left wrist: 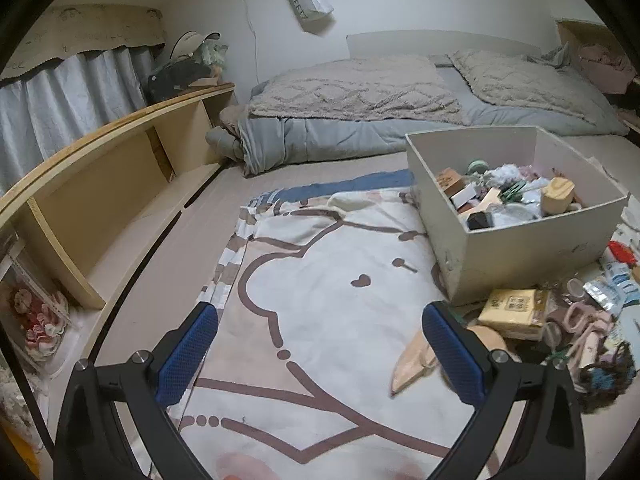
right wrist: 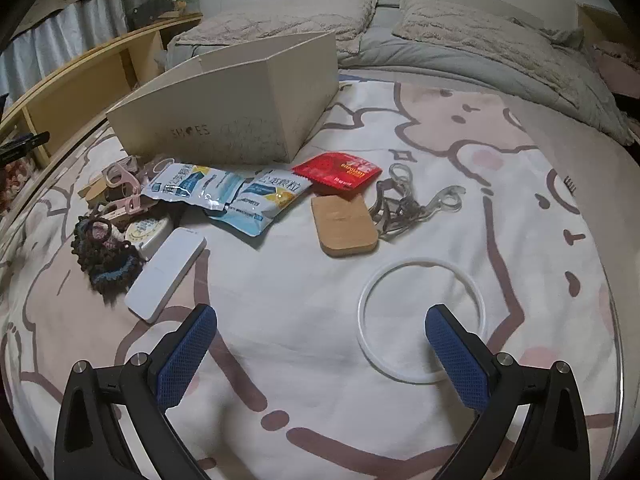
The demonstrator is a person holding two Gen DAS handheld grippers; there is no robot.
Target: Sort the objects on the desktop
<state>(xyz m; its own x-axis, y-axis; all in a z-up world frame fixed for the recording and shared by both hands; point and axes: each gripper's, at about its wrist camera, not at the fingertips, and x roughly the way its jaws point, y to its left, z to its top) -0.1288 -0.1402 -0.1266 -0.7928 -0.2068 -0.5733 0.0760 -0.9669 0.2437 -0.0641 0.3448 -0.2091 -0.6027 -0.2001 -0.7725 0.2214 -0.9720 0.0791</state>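
Observation:
A white cardboard box (left wrist: pixel 532 248) holding several small items stands on a cartoon-print blanket (left wrist: pixel 340 300); it also shows in the right wrist view (right wrist: pixel 224 120). Loose items lie before it: blue snack packets (right wrist: pixel 228 196), a red packet (right wrist: pixel 336 172), a wooden block (right wrist: pixel 344 226), a white ring (right wrist: pixel 420 320), a white flat case (right wrist: pixel 166 276), clear clips (right wrist: pixel 404 204), a dark crocheted piece (right wrist: pixel 106 256). My left gripper (left wrist: pixel 320 344) is open and empty, left of a yellow tissue pack (left wrist: pixel 514 312). My right gripper (right wrist: pixel 320 344) is open and empty above the blanket.
A wooden shelf unit (left wrist: pixel 112 184) runs along the left. Folded grey bedding and pillows (left wrist: pixel 360 96) lie behind the box. Pink hair clips (right wrist: pixel 120 184) and a wooden piece (left wrist: pixel 412 360) lie near the pile.

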